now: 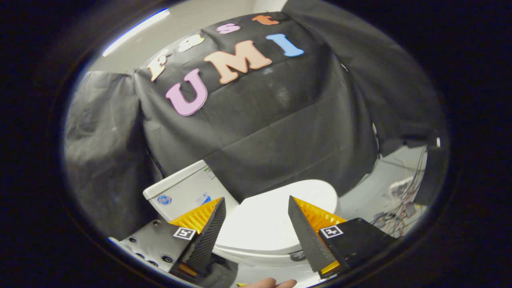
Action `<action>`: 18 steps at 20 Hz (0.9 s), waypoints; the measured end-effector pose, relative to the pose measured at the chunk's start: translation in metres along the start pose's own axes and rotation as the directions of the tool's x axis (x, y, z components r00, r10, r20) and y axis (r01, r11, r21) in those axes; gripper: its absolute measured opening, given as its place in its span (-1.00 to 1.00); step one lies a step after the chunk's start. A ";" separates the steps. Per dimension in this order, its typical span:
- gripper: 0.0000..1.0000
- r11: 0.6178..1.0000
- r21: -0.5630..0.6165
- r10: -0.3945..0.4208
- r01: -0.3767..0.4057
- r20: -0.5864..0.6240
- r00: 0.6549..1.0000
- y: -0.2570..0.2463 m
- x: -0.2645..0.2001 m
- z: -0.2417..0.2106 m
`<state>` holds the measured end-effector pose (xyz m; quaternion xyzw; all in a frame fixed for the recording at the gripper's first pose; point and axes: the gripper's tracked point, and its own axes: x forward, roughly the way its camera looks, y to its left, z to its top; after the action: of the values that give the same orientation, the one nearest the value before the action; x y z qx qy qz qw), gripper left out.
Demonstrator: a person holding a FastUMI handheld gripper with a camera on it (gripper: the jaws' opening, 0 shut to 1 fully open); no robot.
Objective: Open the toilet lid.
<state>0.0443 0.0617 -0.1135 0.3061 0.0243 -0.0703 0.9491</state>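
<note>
Standing by, top of the list: booth wall (280, 132), black cloth draped behind everything, closing the scene off.
Toilet tank (182, 192): white, against the cloth, beyond the claw's left finger.
Toilet lid (264, 220): white, down flat on the bowl, lying between and just ahead of the fingers, not yet lifted.
Claw (256, 224): fingers spread wide, holding nothing, seemingly lined up to catch the lid's front rim.
Wires (400, 212): loose tangle off to the right.
Fingertips (268, 283): a person's, just below the claw.
</note>
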 end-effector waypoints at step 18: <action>0.82 0.830 0.469 -0.123 0.300 -0.371 0.921 -0.089 -0.016 -0.124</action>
<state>0.0148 0.0652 -0.2642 0.5522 0.1946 -0.1291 0.8003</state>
